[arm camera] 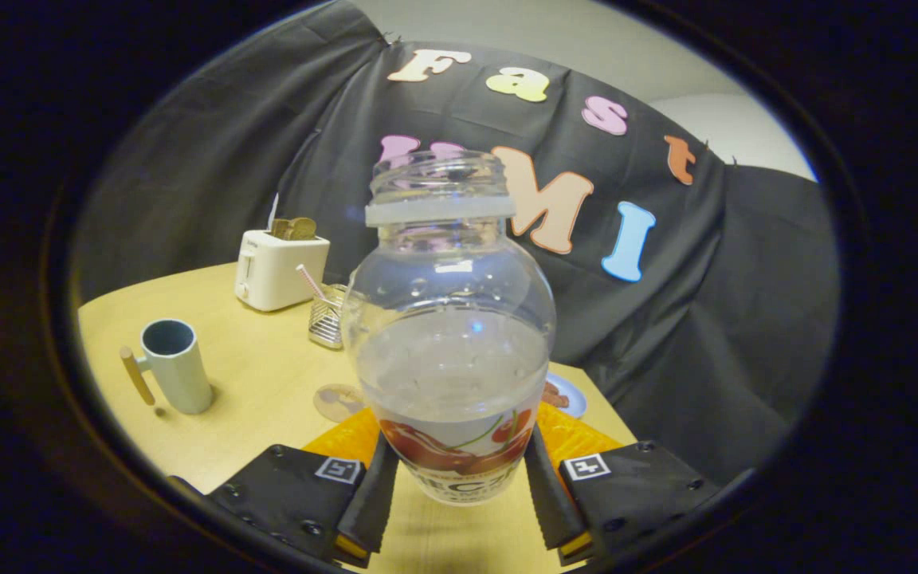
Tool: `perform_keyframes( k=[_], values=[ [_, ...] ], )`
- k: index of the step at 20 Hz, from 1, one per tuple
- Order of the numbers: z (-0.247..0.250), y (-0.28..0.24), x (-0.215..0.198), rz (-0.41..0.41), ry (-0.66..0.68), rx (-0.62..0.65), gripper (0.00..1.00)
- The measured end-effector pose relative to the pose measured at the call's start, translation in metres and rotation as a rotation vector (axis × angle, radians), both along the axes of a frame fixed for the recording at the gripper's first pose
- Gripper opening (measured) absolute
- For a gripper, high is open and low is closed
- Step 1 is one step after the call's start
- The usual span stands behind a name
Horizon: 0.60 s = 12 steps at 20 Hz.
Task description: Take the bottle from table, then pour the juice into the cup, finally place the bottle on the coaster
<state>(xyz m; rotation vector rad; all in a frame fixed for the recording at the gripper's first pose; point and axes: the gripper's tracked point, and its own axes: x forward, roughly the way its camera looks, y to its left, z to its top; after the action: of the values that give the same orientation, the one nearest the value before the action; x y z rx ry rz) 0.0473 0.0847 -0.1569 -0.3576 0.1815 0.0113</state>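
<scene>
A clear plastic bottle (449, 343) with a cherry label and no cap stands upright between my fingers, partly filled with pale liquid. My gripper (459, 466) is shut on the bottle's lower part, with an orange-backed black pad pressing on each side. The bottle hangs above the wooden table (268, 383). A grey-green cup (176, 365) with a wooden handle stands on the table to the left, beyond the fingers. A round pale coaster (338, 401) lies just behind the left finger, partly hidden by the bottle.
A white toaster (277, 269) with toast in it stands at the back of the table. Next to it is a wire holder (327, 320) with a striped straw. A small plate (566, 396) with something red peeks out to the right of the bottle.
</scene>
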Motion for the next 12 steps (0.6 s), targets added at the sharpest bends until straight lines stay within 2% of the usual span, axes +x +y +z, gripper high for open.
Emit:
perform_keyframes(
  k=[7,12],
  values=[
    [0.052,0.023,0.015,0.013,-0.087,-0.177,0.77],
    [0.067,0.044,0.025,0.006,-0.152,-0.364,0.77]
  ],
)
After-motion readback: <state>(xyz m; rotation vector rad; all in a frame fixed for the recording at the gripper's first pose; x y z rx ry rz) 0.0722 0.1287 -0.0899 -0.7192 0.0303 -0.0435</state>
